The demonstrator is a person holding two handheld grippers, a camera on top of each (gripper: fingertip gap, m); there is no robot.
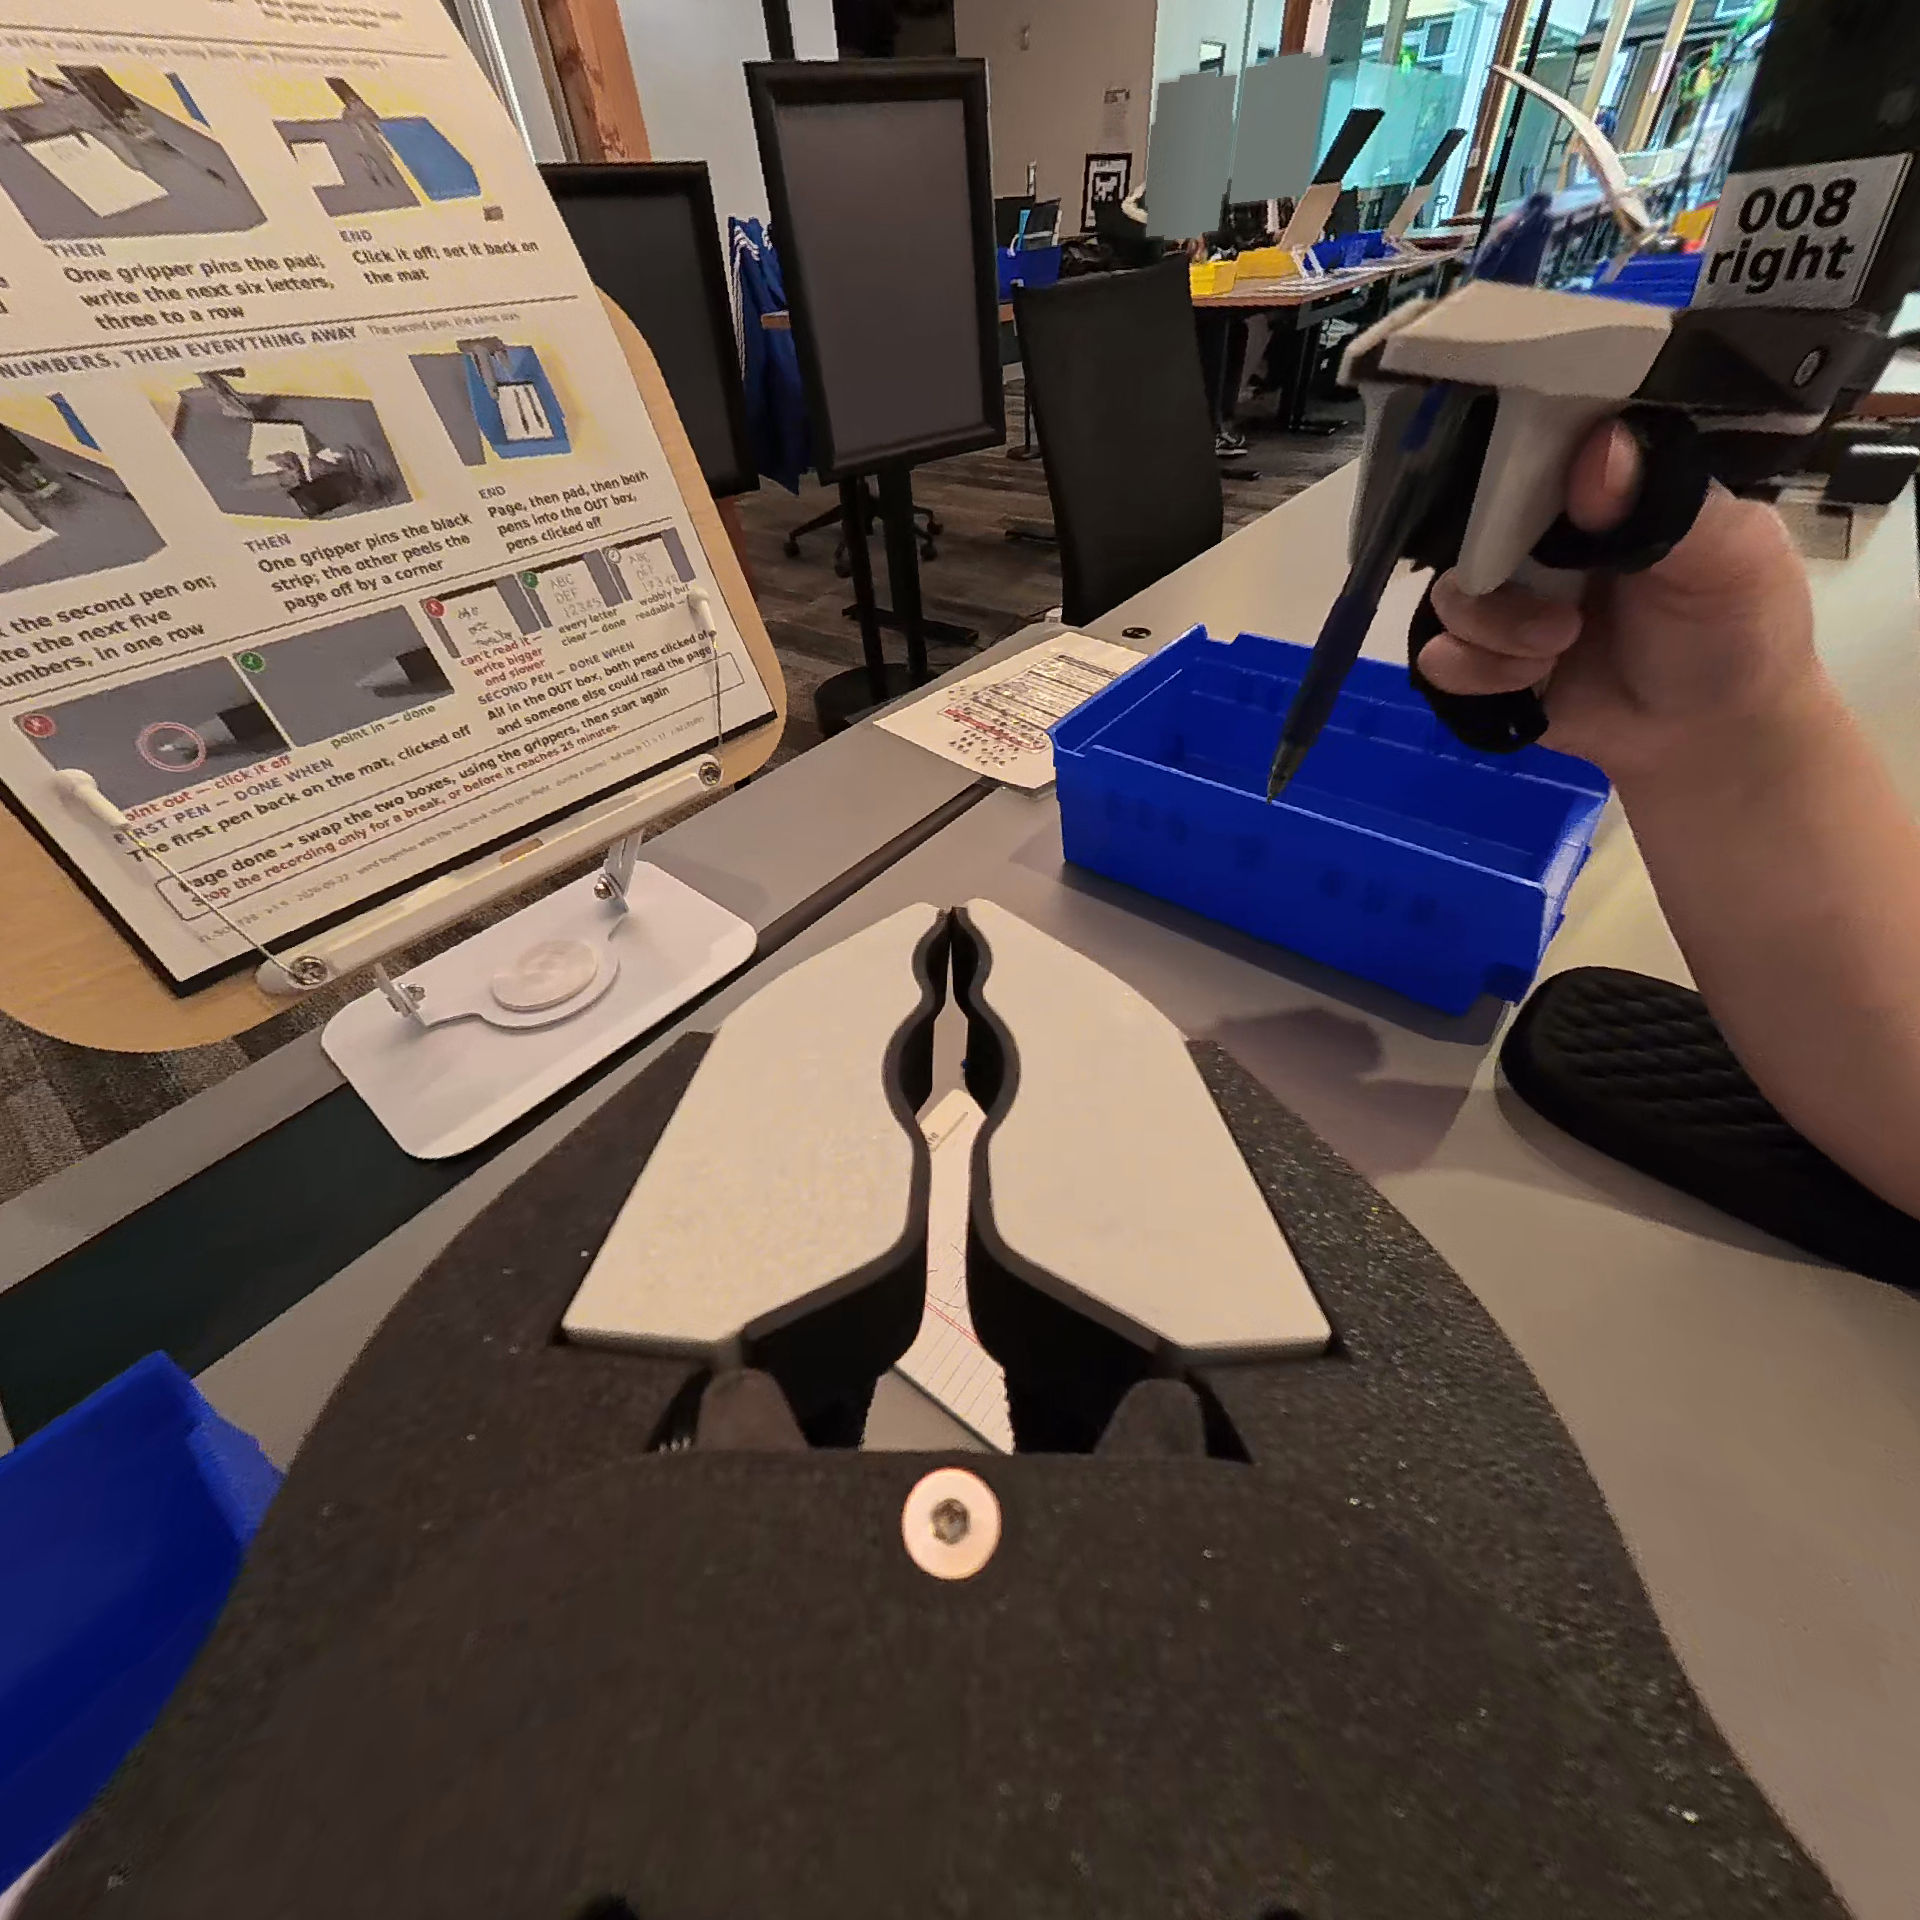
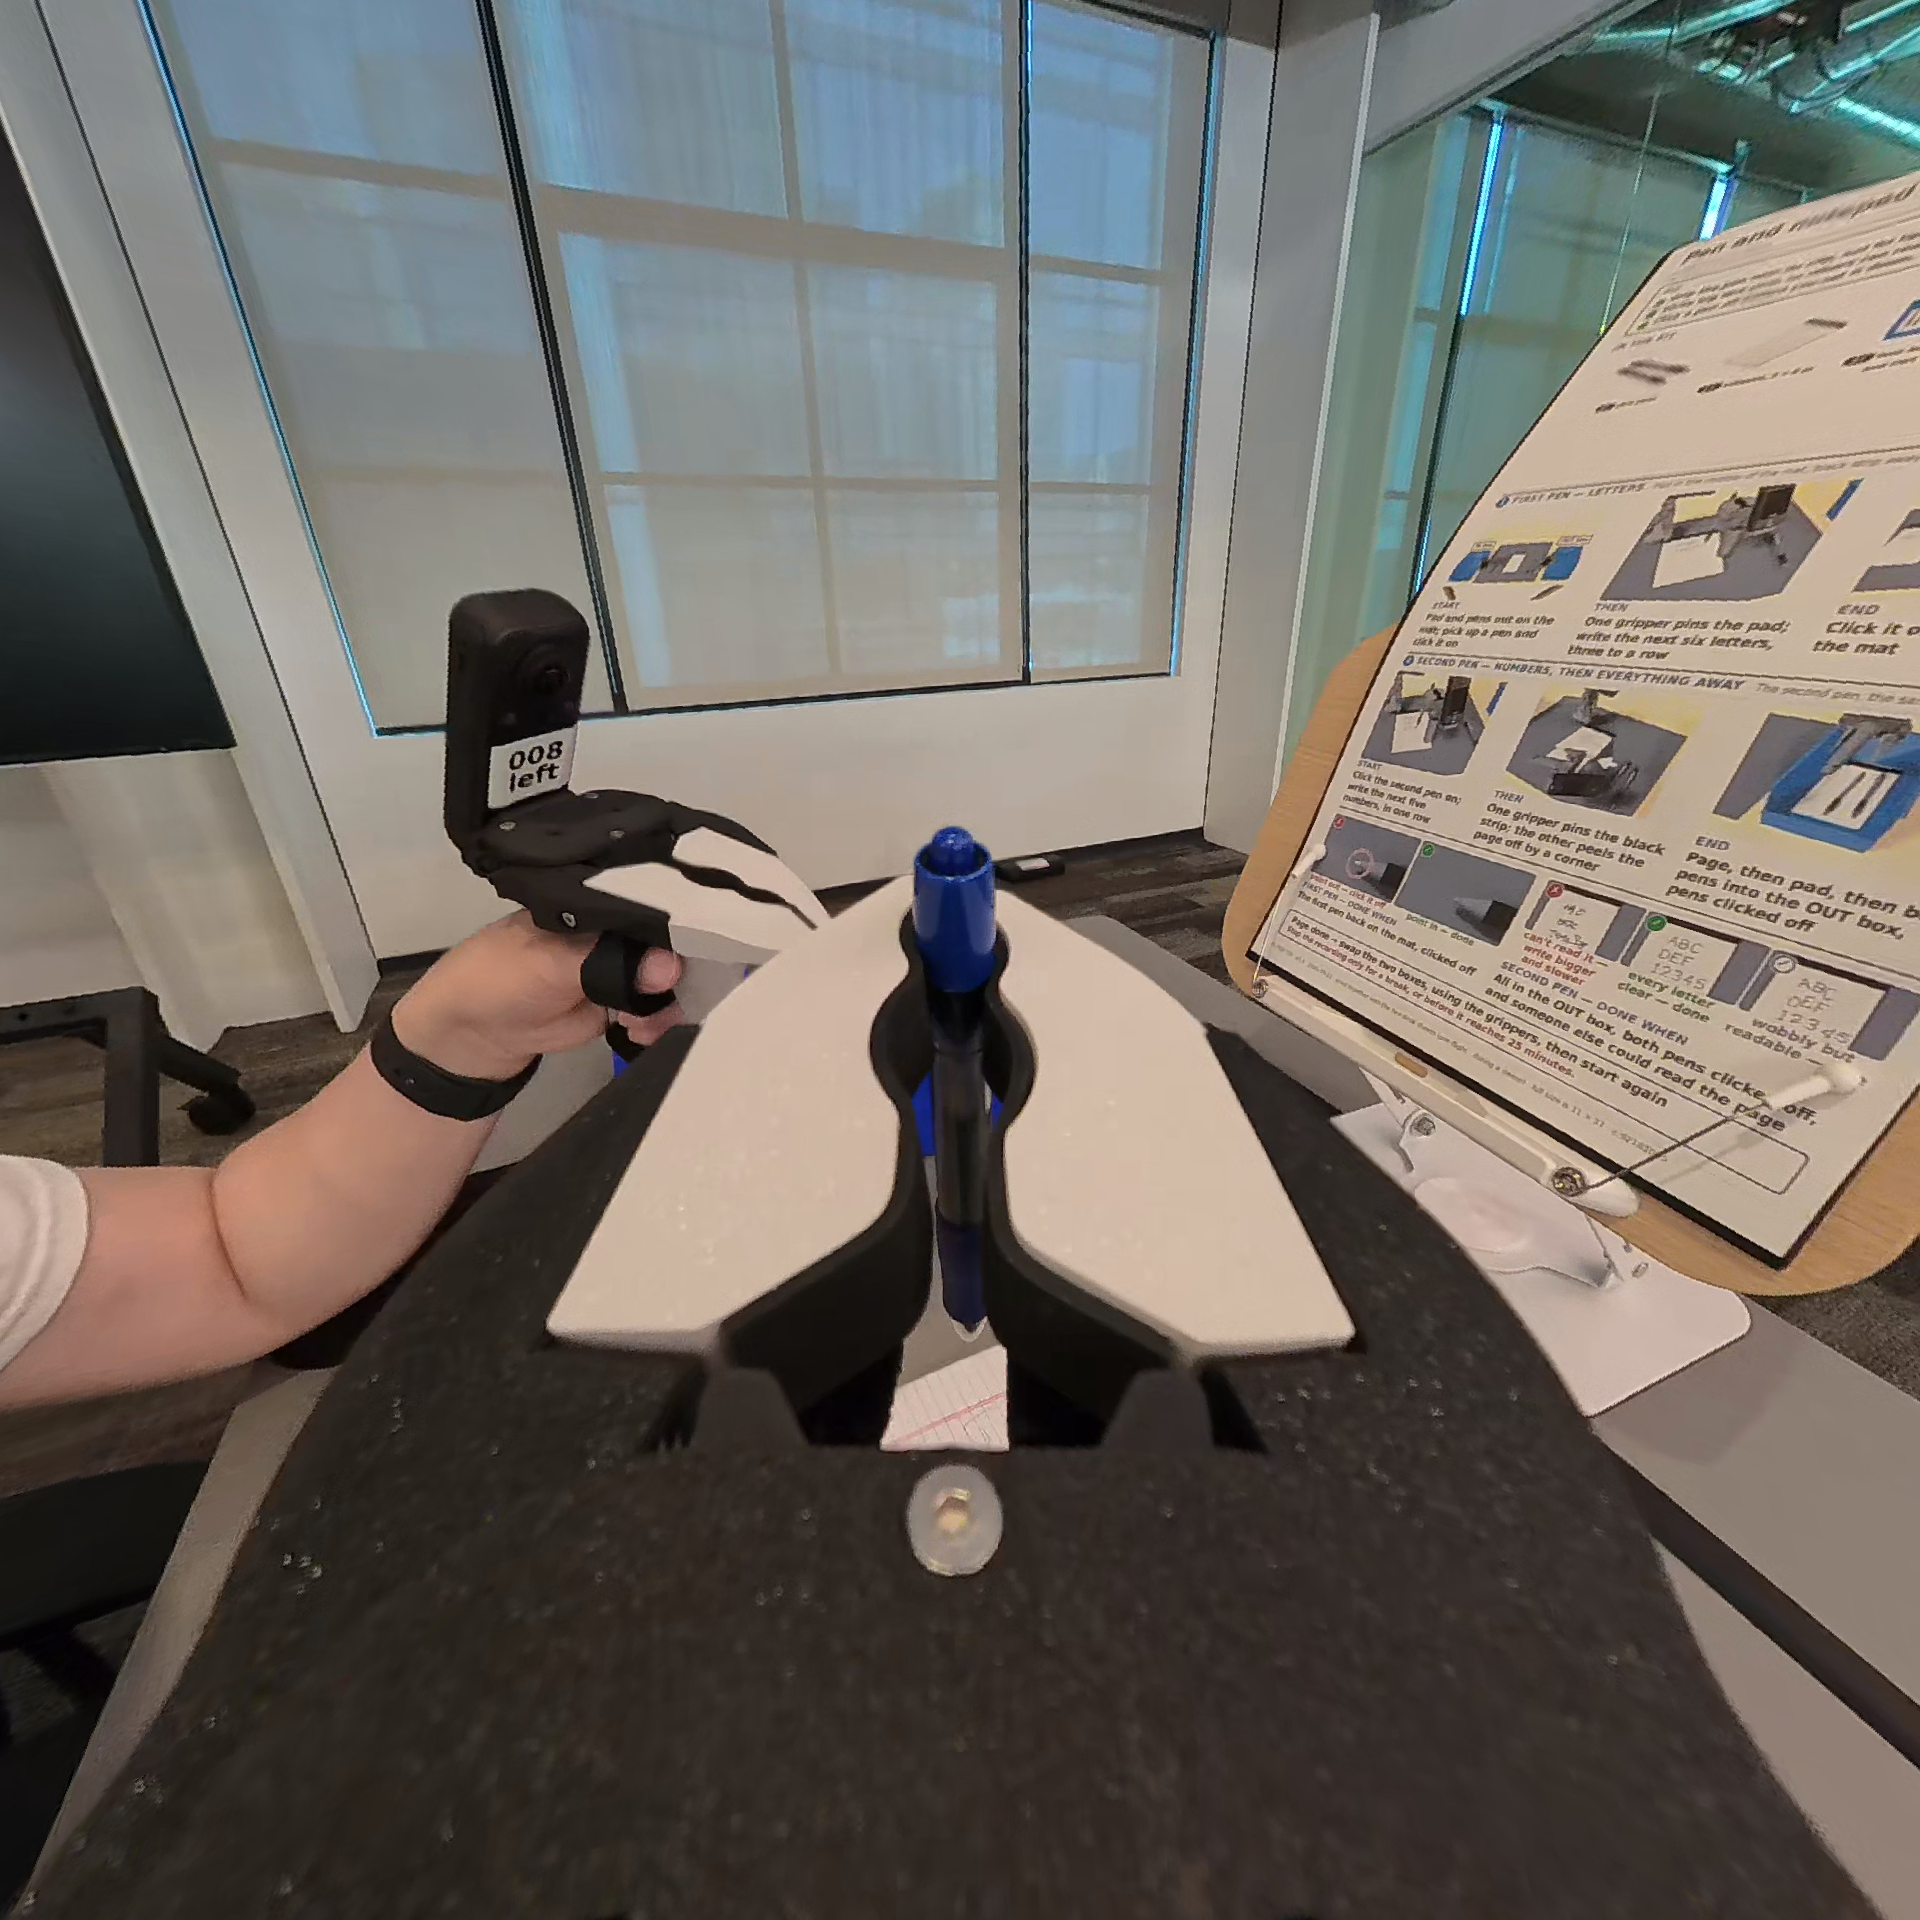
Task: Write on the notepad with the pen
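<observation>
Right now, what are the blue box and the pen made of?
The blue box looks like hard plastic: one even colour, moulded ribs, a slight shine. The pen, held in the right gripper, also looks plastic: a glossy blue end and a darker, partly see-through barrel. I cannot be sure of either.

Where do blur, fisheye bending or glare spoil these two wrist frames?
Left wrist view: the right gripper and pen are softly motion-blurred; the instruction board bows at the edge. Right wrist view: the window is bright but not blown out, its frames curve, and the pen cap is sharp. No harsh glare in either.
</observation>
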